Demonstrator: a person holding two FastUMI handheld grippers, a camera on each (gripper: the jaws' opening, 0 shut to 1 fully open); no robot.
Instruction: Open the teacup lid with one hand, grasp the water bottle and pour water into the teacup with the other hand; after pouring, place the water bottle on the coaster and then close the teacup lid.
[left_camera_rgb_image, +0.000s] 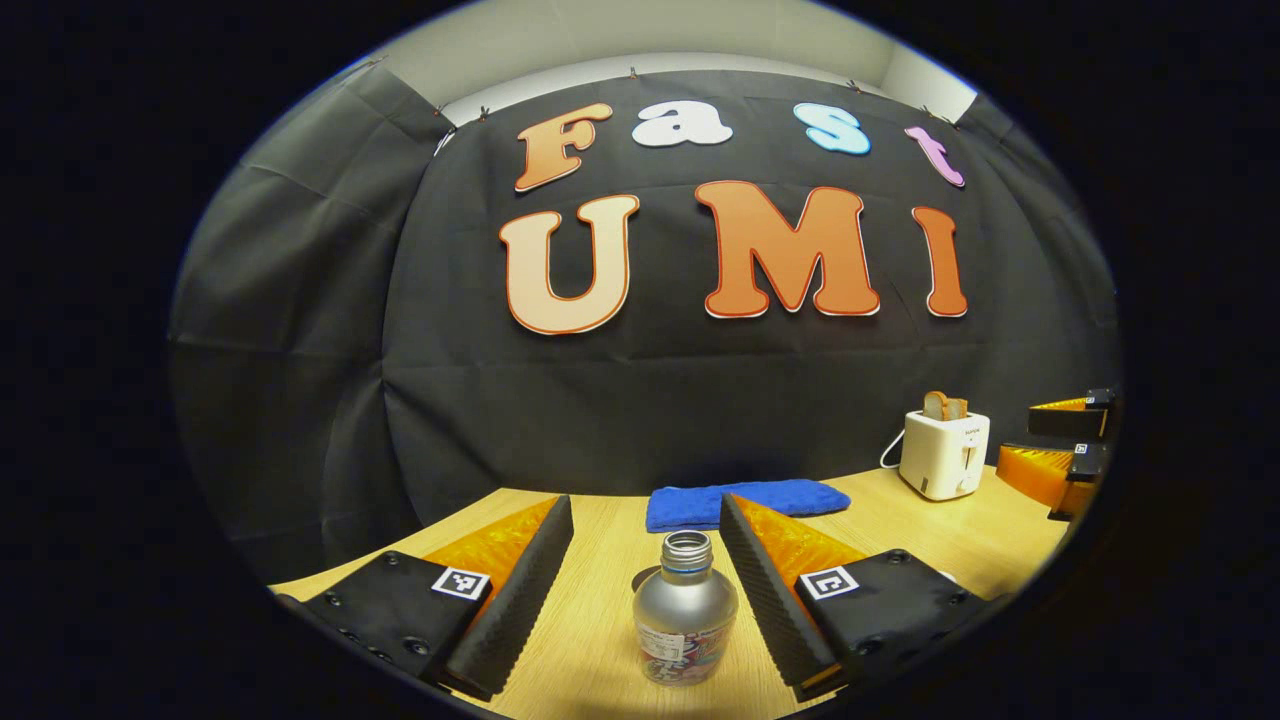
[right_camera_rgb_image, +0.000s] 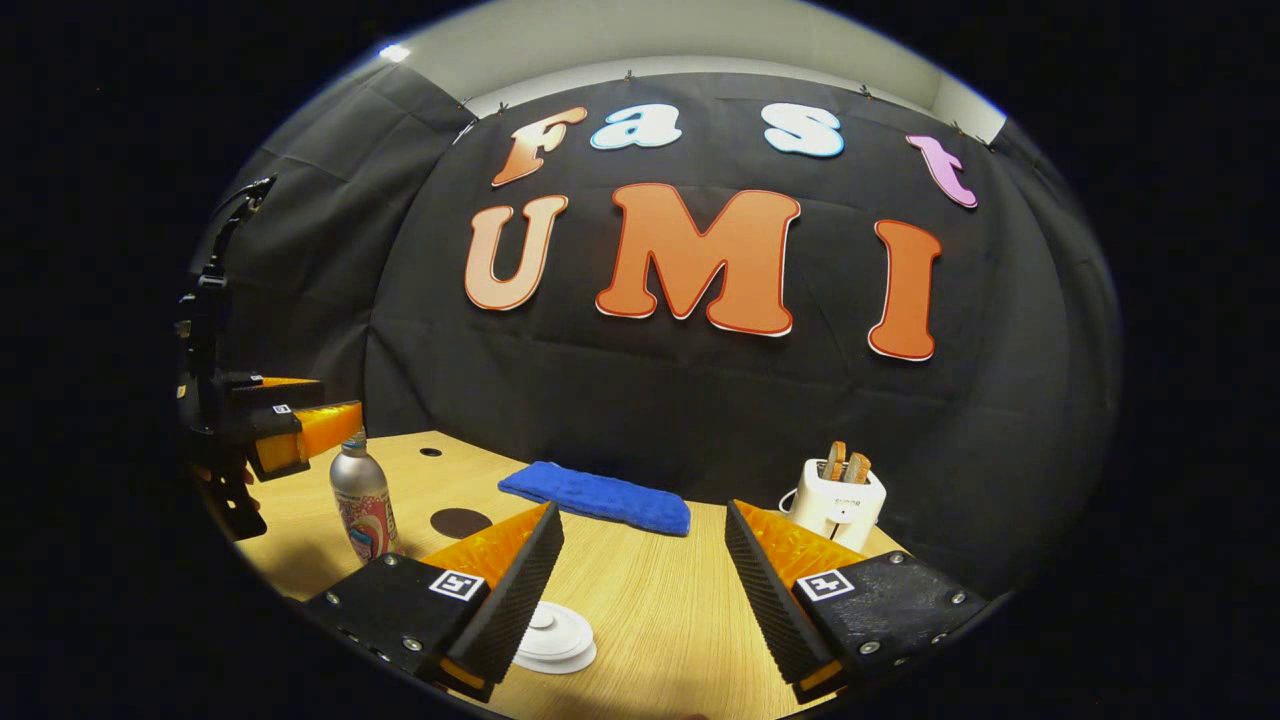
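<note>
In the left gripper view the water bottle (left_camera_rgb_image: 686, 612) stands upright at bottom centre, its long axis vertical, squarely between the spread fingers of the left gripper (left_camera_rgb_image: 646, 585), which touch neither side. It is the nearer gripper for the grasp. In the right gripper view the right gripper (right_camera_rgb_image: 642, 590) is also spread, holding nothing, with the white teacup lid (right_camera_rgb_image: 556, 635) low and left of centre, partly behind its left finger; the dark coaster (right_camera_rgb_image: 460, 522) lies just beside the bottle.
</note>
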